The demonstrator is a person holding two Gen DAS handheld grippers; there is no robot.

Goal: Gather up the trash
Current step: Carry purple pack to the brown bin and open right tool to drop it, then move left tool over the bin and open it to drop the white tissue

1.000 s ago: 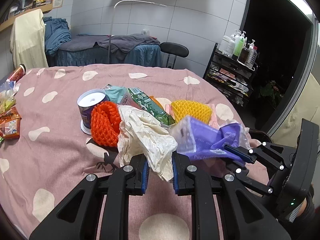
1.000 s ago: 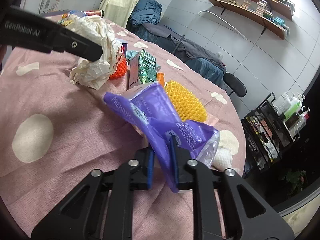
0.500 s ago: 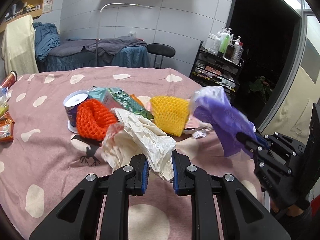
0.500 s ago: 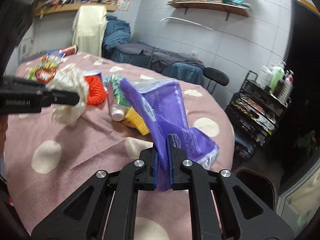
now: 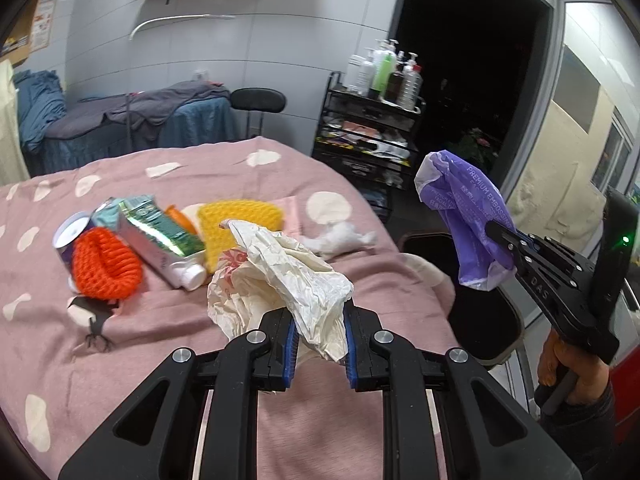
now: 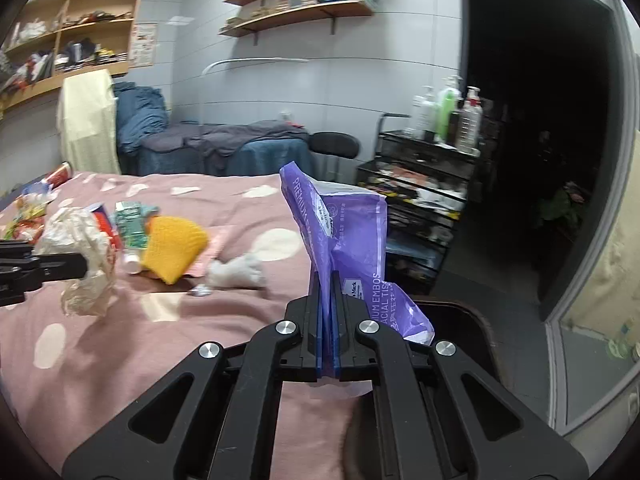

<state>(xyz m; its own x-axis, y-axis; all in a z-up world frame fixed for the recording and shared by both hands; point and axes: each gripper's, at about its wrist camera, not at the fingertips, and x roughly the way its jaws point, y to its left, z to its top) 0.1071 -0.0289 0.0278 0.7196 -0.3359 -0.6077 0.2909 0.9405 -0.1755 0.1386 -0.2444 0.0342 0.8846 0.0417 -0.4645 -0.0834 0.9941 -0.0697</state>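
- My left claw (image 5: 319, 340) pinches a crumpled cream paper wrapper (image 5: 280, 280), its blue pads pressed into the wad and holding it up off the pink spotted cloth (image 5: 120, 360)
- My right claw (image 6: 327, 320) is squeezed together on a purple tissue bag (image 6: 344, 232); its jaws have just been closing, and the thin plastic is flattened between the pads, the rest standing up above them and sagging out to the right
- From the left camera that purple bag (image 5: 466, 216) hangs in the air past the cloth's right edge, above a dark bin (image 5: 476, 280) standing just beside the table
- A bit of my hand (image 5: 560, 364) shows under the right claw's handle
- Farther out on the cloth lie a white wad of tissue (image 5: 340, 236), a yellow foam net (image 5: 236, 224), a green tube (image 5: 160, 240) with its white cap toward me, an orange foam net (image 5: 104, 268) and a round tin (image 5: 70, 236) behind it
- Well beyond the table stand a black rack of bottles (image 5: 380, 120), a black stool (image 5: 258, 100) and a cot draped in grey and blue cloths (image 5: 140, 116)
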